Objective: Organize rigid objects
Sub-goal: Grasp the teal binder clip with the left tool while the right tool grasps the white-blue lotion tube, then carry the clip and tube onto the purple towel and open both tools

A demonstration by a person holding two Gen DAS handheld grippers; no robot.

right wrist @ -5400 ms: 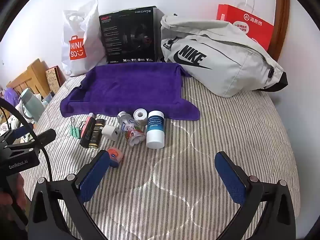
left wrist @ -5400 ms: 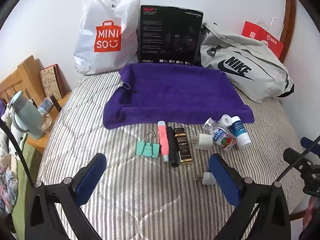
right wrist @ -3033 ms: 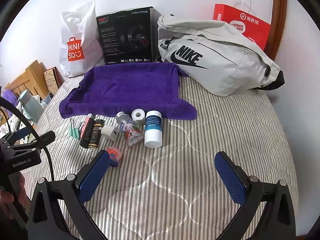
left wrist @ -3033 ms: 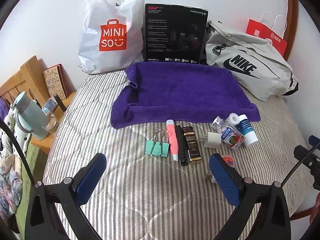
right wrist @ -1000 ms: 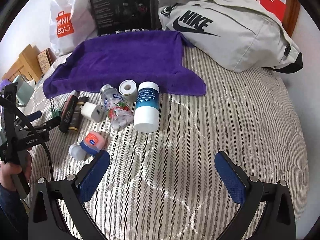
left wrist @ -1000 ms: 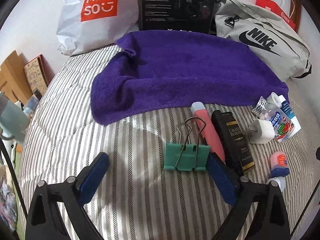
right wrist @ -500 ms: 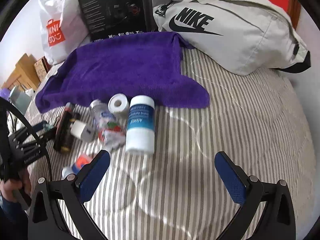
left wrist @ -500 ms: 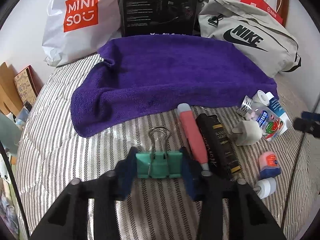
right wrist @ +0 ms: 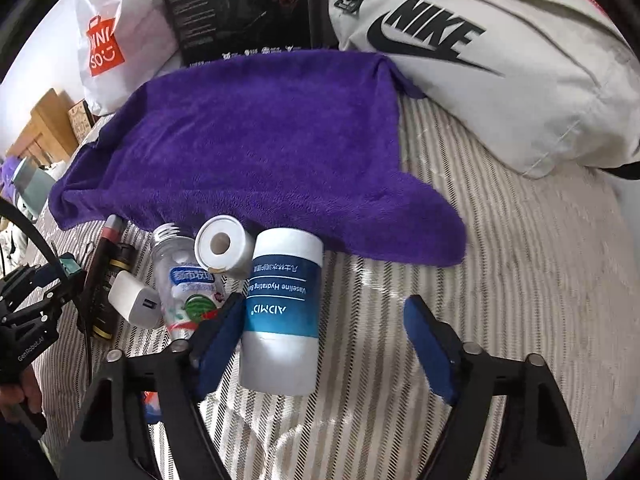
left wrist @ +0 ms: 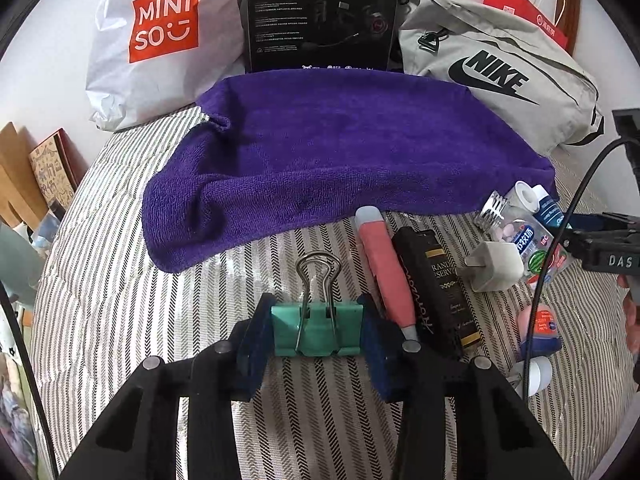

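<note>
My left gripper (left wrist: 318, 334) is shut on a green binder clip (left wrist: 317, 330) that rests on the striped bed. Right of it lie a pink tube (left wrist: 382, 270), a black box (left wrist: 436, 286), a white charger (left wrist: 496, 266) and a clear candy bottle (left wrist: 520, 232). My right gripper (right wrist: 326, 344) is open around a white and blue Vaseline bottle (right wrist: 282, 312), its left finger beside the bottle. A small white roll (right wrist: 224, 246), the candy bottle (right wrist: 184, 280) and the charger (right wrist: 134, 300) lie left of it. A purple towel (left wrist: 340, 152) is spread behind the items.
A Miniso bag (left wrist: 160, 40), a black box (left wrist: 320, 12) and a grey Nike bag (left wrist: 500, 68) stand against the wall behind the towel. A small orange and blue jar (left wrist: 538, 330) lies at the right. A wooden bedside stand (left wrist: 24, 176) is at the left.
My left gripper closed in on the binder clip and now grips it. My right gripper moved forward and narrowed around the Vaseline bottle.
</note>
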